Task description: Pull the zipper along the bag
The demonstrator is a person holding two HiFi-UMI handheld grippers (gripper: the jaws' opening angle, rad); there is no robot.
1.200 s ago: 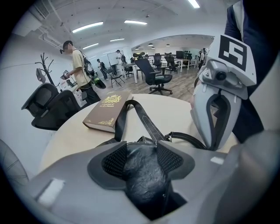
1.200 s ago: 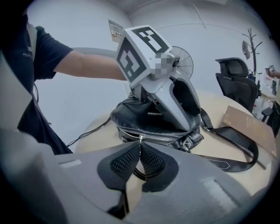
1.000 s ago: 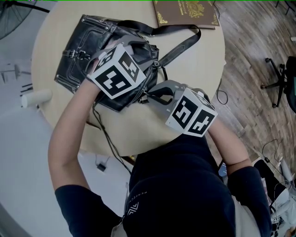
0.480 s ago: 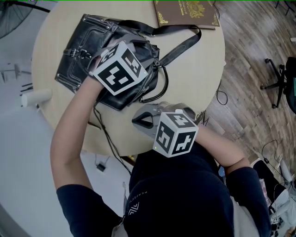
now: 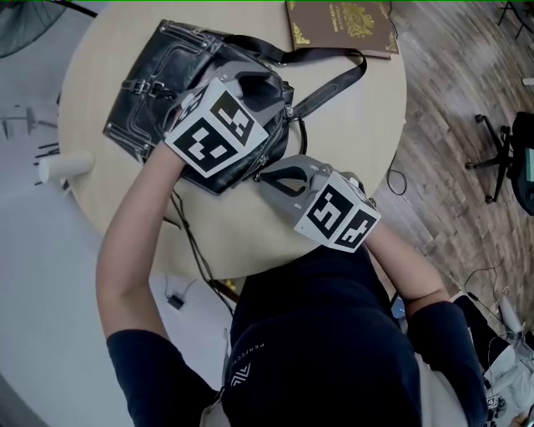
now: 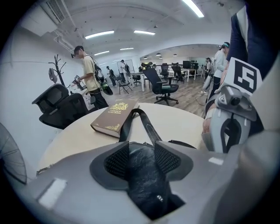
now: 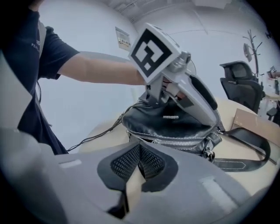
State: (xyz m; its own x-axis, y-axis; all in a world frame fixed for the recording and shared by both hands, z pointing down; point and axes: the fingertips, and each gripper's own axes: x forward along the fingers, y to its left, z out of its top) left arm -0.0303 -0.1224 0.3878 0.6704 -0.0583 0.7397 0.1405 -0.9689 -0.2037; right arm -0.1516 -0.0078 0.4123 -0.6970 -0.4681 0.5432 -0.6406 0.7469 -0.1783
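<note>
Bag (image 5: 158, 75) of black leather lies slumped on the round table (image 5: 359, 142), near a brown book (image 5: 338, 25). Left gripper (image 6: 142, 151) has just been closing its jaws, and a fold of the leather now fills the gap between its pads. Right gripper (image 7: 139, 162) is pinched together on nothing, its tips just short of the zipper (image 7: 175, 142).
</note>
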